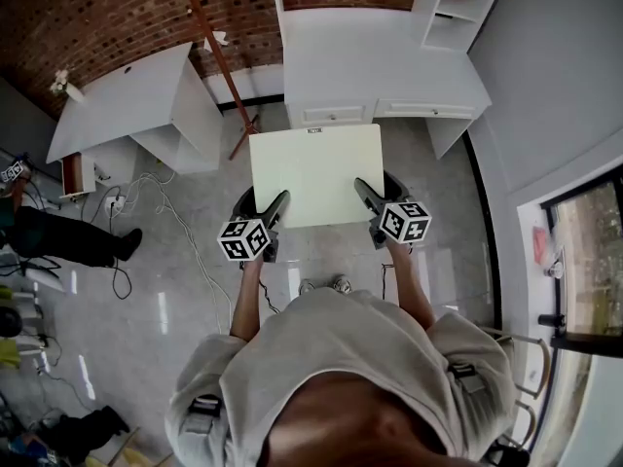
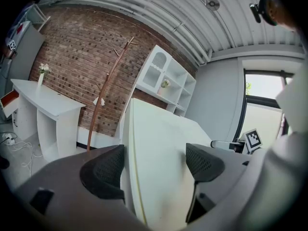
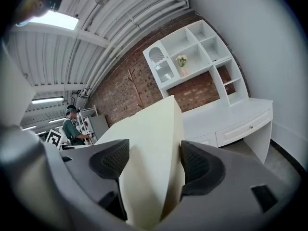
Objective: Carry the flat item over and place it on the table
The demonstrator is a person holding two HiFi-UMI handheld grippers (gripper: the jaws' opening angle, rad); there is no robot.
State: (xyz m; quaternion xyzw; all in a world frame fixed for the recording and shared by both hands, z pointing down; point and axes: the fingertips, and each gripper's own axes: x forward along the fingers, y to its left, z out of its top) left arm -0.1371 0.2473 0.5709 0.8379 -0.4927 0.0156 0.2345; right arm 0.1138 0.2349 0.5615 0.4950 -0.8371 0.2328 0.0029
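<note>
A flat cream board (image 1: pixel 316 173) hangs level in the air above the grey floor, just short of the white desk (image 1: pixel 380 66) with drawers. My left gripper (image 1: pixel 263 204) is shut on the board's near left corner and my right gripper (image 1: pixel 375 195) on its near right corner. In the left gripper view the board (image 2: pixel 159 167) runs between the black pads (image 2: pixel 103 172) of the left gripper (image 2: pixel 154 165). In the right gripper view the thick edge of the board (image 3: pixel 154 148) fills the gap of the right gripper (image 3: pixel 149 162).
A second white desk (image 1: pixel 127 95) stands to the left, with a wooden coat stand (image 1: pixel 219 56) between the two desks. A white shelf unit (image 1: pixel 458 8) rises at the desk's back right. Cables (image 1: pixel 165 202) lie on the floor at left, near a person's legs (image 1: pixel 68 236).
</note>
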